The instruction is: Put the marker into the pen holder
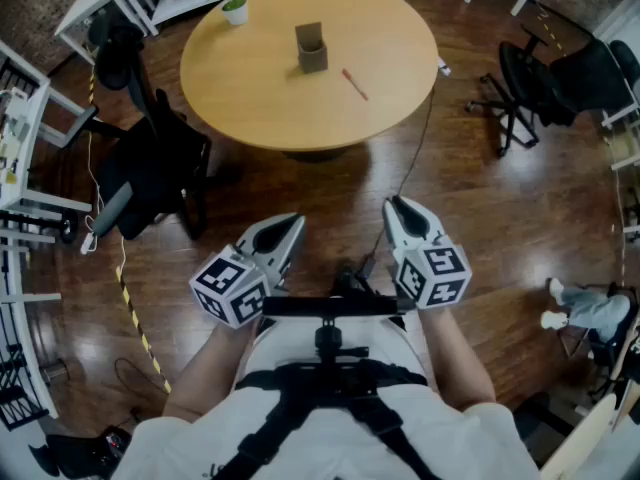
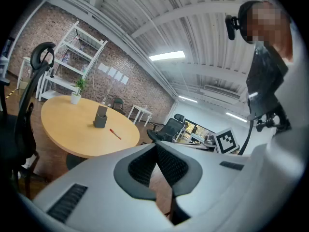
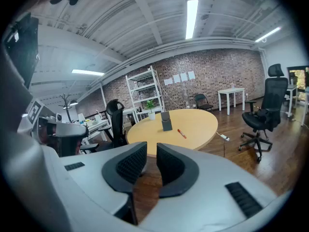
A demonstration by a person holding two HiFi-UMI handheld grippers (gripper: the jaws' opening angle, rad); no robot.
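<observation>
Marker (image 1: 354, 84) lies on table (image 1: 250, 88), right of pen holder (image 1: 311, 48).

Plant (image 1: 234, 8), far left on the table (image 1: 260, 93): leaves cut off by the head view's top edge. Table base mostly hidden under its top. Pen holder (image 1: 311, 48): inside not visible, contents cannot be told. Marker (image 1: 354, 84), right of it: too small in every view to tell which end bears the cap. Office chair (image 1: 588, 73), far right: partly cut off by the right edge.
</observation>
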